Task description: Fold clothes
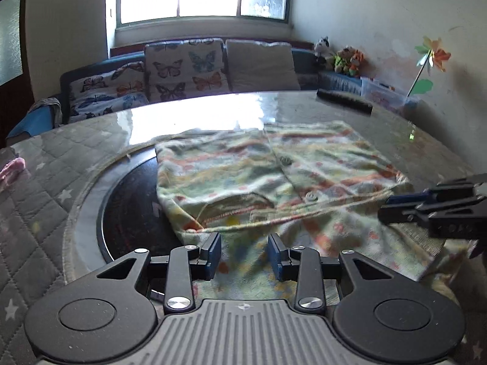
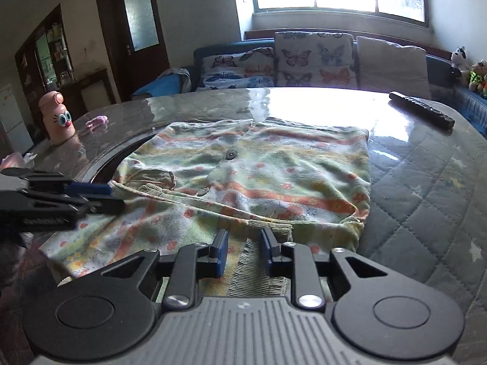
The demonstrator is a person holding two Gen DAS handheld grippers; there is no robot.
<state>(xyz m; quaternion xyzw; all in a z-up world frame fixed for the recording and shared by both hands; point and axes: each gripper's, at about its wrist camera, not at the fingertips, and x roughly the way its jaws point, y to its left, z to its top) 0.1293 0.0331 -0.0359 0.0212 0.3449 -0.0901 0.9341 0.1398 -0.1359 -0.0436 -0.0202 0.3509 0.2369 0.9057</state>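
Left wrist view: a patterned garment [image 1: 274, 179], striped green and orange with two buttons, lies partly folded on the glass-covered table [image 1: 76, 164], spread from the table's middle toward its near edge; the left gripper [image 1: 245, 255] hangs over the garment's near hem, its blue-padded fingers [image 1: 214, 254] spread with only loose cloth below the gap, nothing pinched; the right gripper [image 1: 395, 210] enters from the right edge of the frame, blurred and cut off, so its fingers' state cannot be read here; a dark remote [image 1: 344, 99] lies near the table's far right edge.

Right wrist view: the right gripper [image 2: 243, 252] sits low over a ribbed cuff [image 2: 258, 267] at the garment's near edge, fingers parted and pressing nothing; the left gripper [image 2: 100, 196] juts in at left, largely cropped; a pink bottle [image 2: 57, 118] stands by the table's far left edge; glare washes out the far tabletop.
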